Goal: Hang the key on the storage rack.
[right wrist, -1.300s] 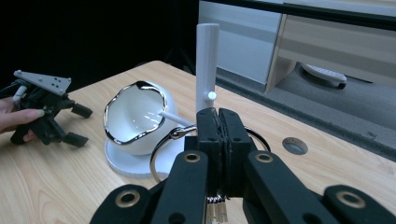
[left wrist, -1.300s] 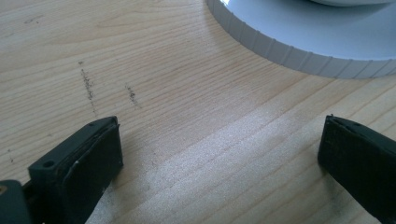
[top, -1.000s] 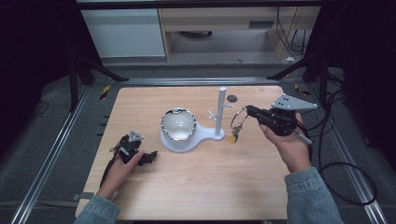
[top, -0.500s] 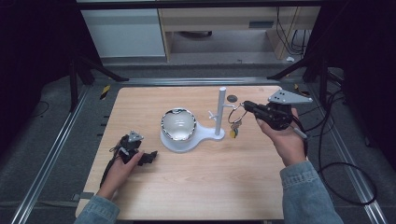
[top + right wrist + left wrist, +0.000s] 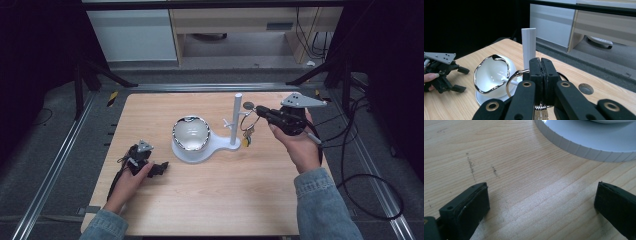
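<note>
- Right gripper (image 5: 261, 113), at centre right of the high view, has edged leftward toward the white post (image 5: 236, 119), jaws clamped on the key ring (image 5: 517, 79).
- Left gripper (image 5: 159, 169) rests wide open, holding nothing.
- Keep the ring level; slide it onto the peg (image 5: 229, 122) slowly.

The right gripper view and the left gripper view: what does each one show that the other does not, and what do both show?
The right gripper view alone shows the right gripper shut on a key ring beside the white post, plus the white bowl. The left gripper view alone shows the left gripper open over bare wood. Both share the wooden table and the white stand base.
</note>
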`<state>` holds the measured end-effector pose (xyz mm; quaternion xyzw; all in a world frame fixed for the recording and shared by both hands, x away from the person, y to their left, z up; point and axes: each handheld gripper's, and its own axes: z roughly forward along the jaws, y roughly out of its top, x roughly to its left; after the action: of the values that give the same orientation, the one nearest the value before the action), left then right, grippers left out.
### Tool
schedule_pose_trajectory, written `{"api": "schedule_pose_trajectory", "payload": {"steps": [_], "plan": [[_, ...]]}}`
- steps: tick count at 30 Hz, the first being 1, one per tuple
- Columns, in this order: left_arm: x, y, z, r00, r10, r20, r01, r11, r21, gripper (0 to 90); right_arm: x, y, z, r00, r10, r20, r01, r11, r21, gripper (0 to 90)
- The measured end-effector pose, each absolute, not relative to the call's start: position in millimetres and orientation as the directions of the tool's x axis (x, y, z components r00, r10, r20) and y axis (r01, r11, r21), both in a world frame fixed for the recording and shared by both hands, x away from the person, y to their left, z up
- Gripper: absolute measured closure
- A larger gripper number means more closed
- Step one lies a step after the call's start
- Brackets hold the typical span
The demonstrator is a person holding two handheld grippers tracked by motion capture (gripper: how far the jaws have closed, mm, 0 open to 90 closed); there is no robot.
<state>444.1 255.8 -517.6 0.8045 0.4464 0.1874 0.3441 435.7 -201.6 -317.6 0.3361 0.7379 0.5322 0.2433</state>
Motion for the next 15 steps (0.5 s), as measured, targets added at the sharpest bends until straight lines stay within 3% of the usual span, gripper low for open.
{"api": "schedule_pose_trajectory", "payload": {"steps": [15], "plan": [[444.0,255.7,-517.6,0.531,0.848,-0.006,0.590,-0.364,0.721,0.0,445.5,-194.6,-322.2,-0.661,0.750,0.014,0.245,0.199,0.949,88.9]]}}
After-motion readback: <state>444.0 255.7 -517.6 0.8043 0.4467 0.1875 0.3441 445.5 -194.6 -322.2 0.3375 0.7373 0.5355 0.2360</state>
